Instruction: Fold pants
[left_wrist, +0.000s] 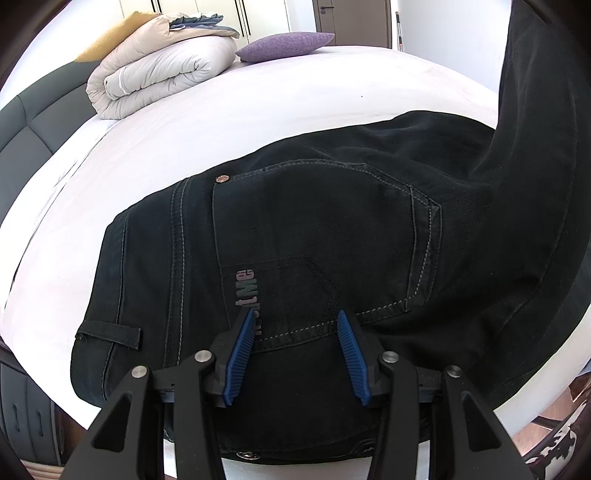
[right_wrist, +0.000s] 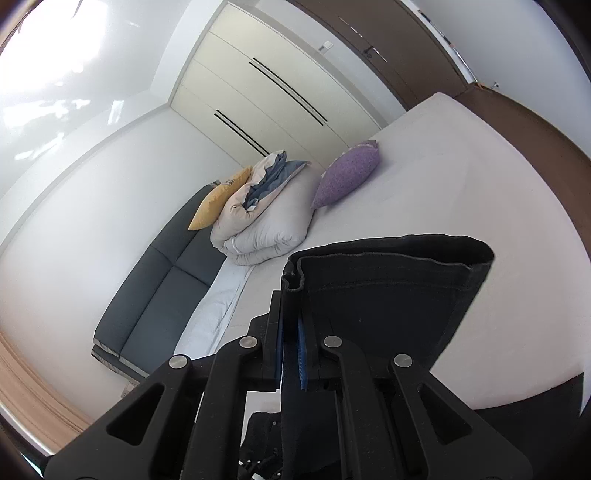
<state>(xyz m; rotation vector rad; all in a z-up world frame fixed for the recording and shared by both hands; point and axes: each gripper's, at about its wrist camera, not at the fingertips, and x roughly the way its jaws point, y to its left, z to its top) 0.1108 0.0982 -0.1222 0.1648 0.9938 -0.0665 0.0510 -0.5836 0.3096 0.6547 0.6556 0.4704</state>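
The left gripper (left_wrist: 297, 319) hovers spread wide at lower centre over the black pants (left_wrist: 314, 229) lying on the bed (left_wrist: 258, 96). The right gripper (right_wrist: 291, 325) pinches their raised leg hem.

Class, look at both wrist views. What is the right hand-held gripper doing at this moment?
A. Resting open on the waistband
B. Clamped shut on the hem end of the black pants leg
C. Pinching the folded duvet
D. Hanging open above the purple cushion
B: in the right wrist view the right hand-held gripper has its blue pads closed on the edge of the black pants, lifted above the bed.
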